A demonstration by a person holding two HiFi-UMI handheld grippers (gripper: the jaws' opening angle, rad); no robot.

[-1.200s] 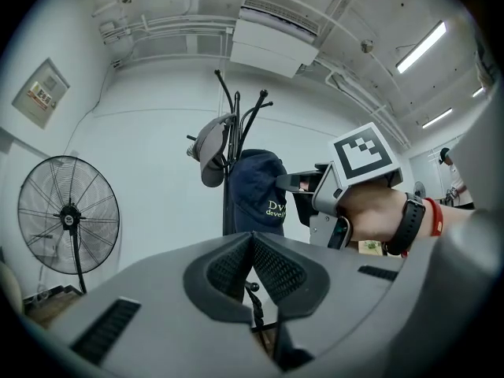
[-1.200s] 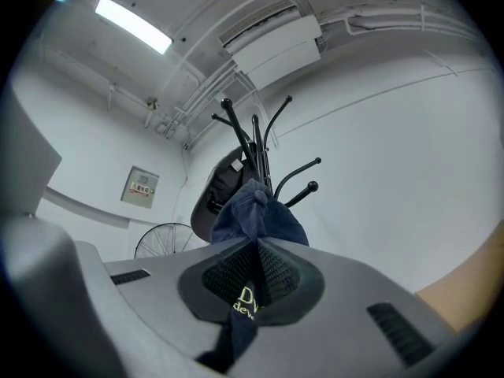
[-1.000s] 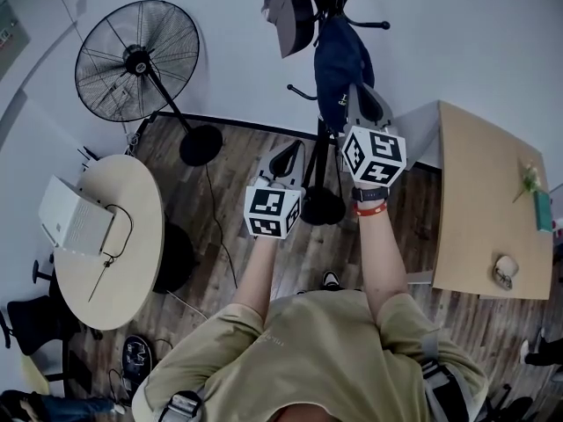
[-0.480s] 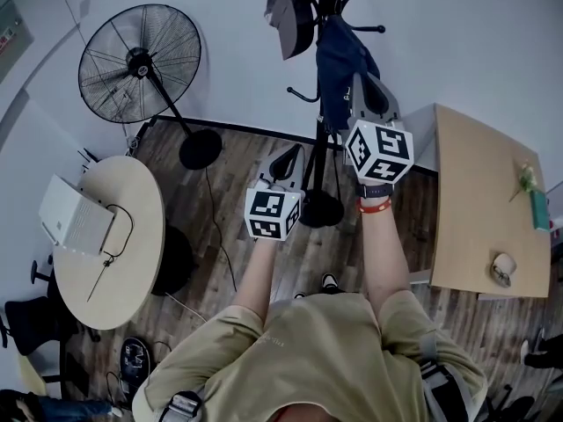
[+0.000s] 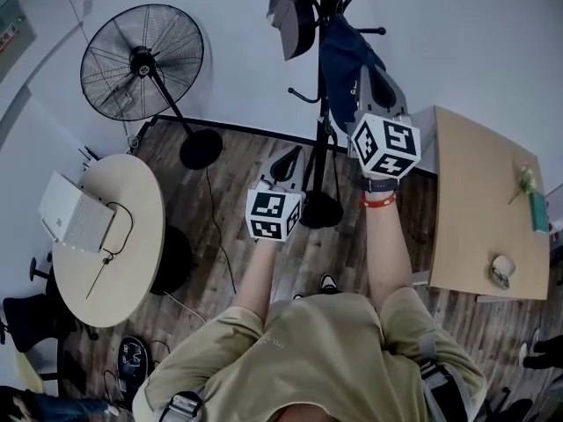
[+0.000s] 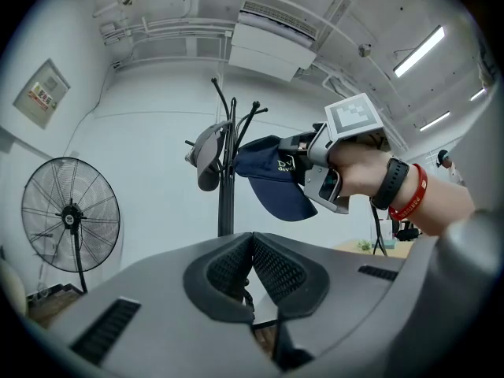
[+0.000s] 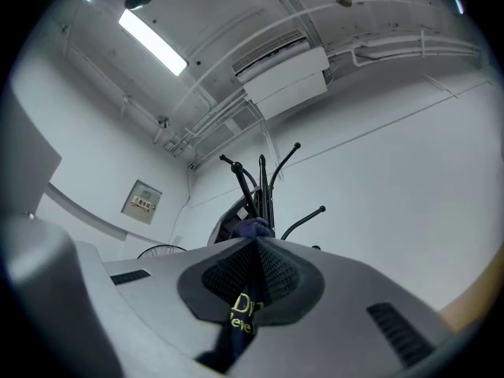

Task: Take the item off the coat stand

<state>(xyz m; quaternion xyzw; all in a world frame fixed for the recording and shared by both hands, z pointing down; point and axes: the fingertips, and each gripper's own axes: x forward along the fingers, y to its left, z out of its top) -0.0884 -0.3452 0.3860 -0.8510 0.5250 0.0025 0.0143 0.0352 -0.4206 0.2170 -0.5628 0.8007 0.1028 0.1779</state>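
The black coat stand rises at the top middle, with a grey cap on its left side and a navy cap on its right. My right gripper is raised to the navy cap and shut on its fabric; the cloth with yellow lettering runs between the pads. In the left gripper view the navy cap hangs beside the pole, pinched by the right gripper. My left gripper is lower, held level, shut and empty.
A pedestal fan stands at the back left. A round table with a laptop is on the left, and a wooden table on the right. The stand's round base sits on the wooden floor between my arms.
My right gripper has risen and shifted slightly right with the navy cap in its jaws. The left gripper has stayed where it was.
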